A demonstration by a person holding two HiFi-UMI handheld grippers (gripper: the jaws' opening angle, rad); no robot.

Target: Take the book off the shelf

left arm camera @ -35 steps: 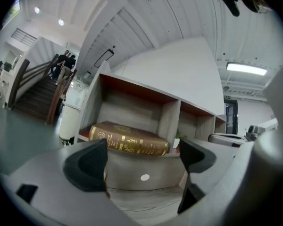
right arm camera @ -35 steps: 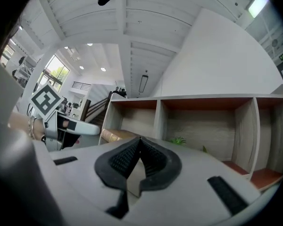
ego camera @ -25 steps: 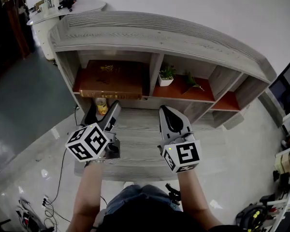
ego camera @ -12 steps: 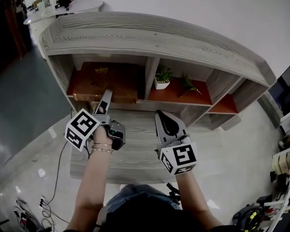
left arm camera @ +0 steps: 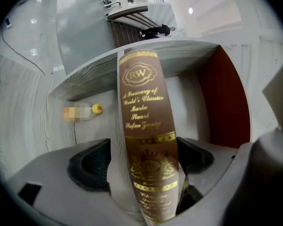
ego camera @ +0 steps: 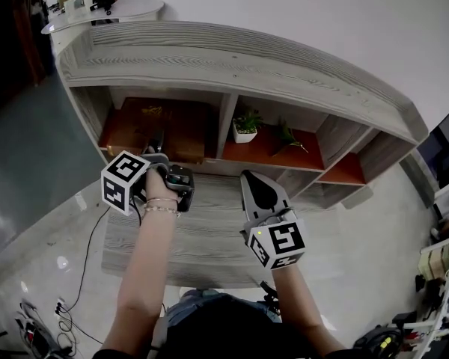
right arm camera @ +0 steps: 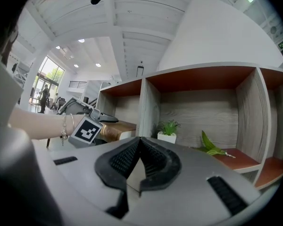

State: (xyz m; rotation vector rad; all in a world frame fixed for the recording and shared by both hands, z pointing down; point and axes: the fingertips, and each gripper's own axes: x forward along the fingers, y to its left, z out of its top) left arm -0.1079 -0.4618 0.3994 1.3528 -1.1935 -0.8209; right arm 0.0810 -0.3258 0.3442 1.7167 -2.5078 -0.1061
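A brown book [ego camera: 153, 126] with gold lettering lies flat in the left bay of the grey wooden shelf [ego camera: 232, 58]. My left gripper [ego camera: 159, 148] is turned on its side at the front edge of that bay. In the left gripper view its jaws straddle the book's spine [left arm camera: 144, 121] and are closing; a narrow gap still shows on the left side, by the left pad [left arm camera: 92, 166]. My right gripper [ego camera: 256, 182] hovers over the low grey platform [ego camera: 209, 230], shut with nothing in it. The right gripper view shows the book [right arm camera: 114, 129] at the left.
A small potted plant [ego camera: 245, 126] and a loose green sprig [ego camera: 288, 135] sit in the middle bay on the red shelf floor. A yellow-capped bottle [left arm camera: 82, 111] lies below the left bay. Cables [ego camera: 82, 275] trail on the floor at the left.
My left gripper has gone forward from above the platform to the shelf, rolled onto its side, and come round the book's spine. The right gripper has barely moved.
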